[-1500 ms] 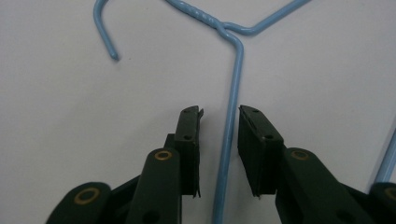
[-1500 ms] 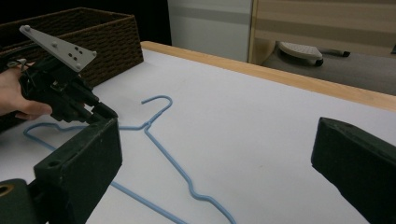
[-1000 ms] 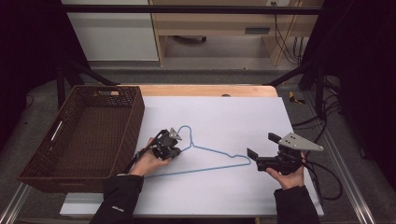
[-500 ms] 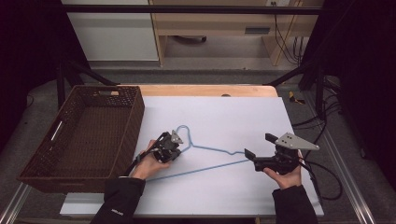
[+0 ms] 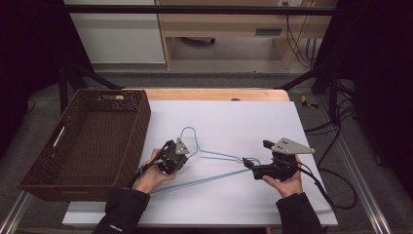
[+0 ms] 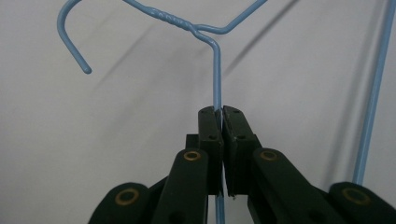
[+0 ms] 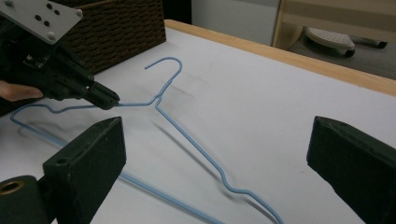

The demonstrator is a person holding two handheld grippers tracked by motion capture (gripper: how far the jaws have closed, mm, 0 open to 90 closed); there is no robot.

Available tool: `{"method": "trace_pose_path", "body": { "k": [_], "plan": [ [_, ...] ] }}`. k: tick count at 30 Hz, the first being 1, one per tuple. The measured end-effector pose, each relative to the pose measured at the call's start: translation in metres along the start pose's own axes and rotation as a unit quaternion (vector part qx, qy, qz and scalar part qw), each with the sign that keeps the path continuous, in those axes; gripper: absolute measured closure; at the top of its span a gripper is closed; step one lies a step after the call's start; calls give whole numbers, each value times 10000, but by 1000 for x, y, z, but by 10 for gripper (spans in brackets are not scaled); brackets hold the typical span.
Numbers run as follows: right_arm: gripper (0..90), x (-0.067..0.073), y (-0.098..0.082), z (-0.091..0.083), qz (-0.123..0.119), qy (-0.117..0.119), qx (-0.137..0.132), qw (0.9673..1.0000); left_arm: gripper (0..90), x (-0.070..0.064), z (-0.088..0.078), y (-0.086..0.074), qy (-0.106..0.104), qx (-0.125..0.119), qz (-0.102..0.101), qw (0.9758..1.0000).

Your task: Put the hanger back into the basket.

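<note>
A blue wire hanger (image 5: 216, 155) spans the middle of the white table (image 5: 234, 117), its hook (image 5: 187, 130) pointing to the far side. My left gripper (image 5: 185, 157) is shut on the hanger's wire just below the twisted neck. In the left gripper view the pads (image 6: 210, 126) pinch the hanger (image 6: 216, 70). My right gripper (image 5: 257, 155) stands open at the hanger's right end. In the right gripper view the hanger (image 7: 196, 144) runs down between the wide jaws of my right gripper (image 7: 217, 140) without touching them, and my left gripper (image 7: 105, 99) shows beyond.
A dark wicker basket (image 5: 141, 117) stands empty at the table's left edge, close to the left hand. The same basket (image 7: 116, 32) shows behind the left gripper in the right gripper view. Cables trail off the table's right side (image 5: 336, 190).
The right gripper has slid left, toward the hanger's right end. The left gripper has shifted slightly with the hanger still in its grip, and the hook sits a little farther back.
</note>
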State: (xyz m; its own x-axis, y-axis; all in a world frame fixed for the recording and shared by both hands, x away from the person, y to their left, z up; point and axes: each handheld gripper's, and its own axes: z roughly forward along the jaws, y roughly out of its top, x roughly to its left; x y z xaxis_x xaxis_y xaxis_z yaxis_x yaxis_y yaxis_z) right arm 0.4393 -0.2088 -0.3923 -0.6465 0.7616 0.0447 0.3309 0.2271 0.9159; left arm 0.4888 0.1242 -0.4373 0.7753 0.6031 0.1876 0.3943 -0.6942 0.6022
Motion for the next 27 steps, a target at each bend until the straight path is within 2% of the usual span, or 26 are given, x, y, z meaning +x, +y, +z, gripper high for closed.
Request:
{"method": "trace_pose_path", "body": {
  "k": [1,3,6,8,9,12,13,14,22,27],
  "plan": [
    [56,2,1,6,-42,32,48,10000,871,0,-1,0,9,31,45,10000],
    [58,3,1,8,-60,51,77,9999,870,-2,-2,1,31,-34,4,10000],
    [62,8,4,18,-121,130,172,9997,871,-4,-4,2,64,32,68,10000],
    [66,11,4,24,-162,165,236,9995,870,-6,-4,2,86,-45,56,9999],
    [67,11,5,26,-174,181,268,9993,870,-5,-7,3,81,10,112,9999],
    [71,14,5,35,-238,229,387,9987,871,-7,-11,4,94,-37,105,9999],
    [72,15,5,37,-238,247,406,9986,870,-8,-11,4,95,-118,53,9999],
    [74,15,5,39,-249,261,430,9984,870,-9,-13,5,130,-59,115,9998],
    [121,20,13,59,-109,366,371,9986,871,-14,-17,4,218,-88,172,9996],
    [141,27,21,78,60,302,358,9989,871,-16,-19,3,209,-91,172,9996]
  ]
}}
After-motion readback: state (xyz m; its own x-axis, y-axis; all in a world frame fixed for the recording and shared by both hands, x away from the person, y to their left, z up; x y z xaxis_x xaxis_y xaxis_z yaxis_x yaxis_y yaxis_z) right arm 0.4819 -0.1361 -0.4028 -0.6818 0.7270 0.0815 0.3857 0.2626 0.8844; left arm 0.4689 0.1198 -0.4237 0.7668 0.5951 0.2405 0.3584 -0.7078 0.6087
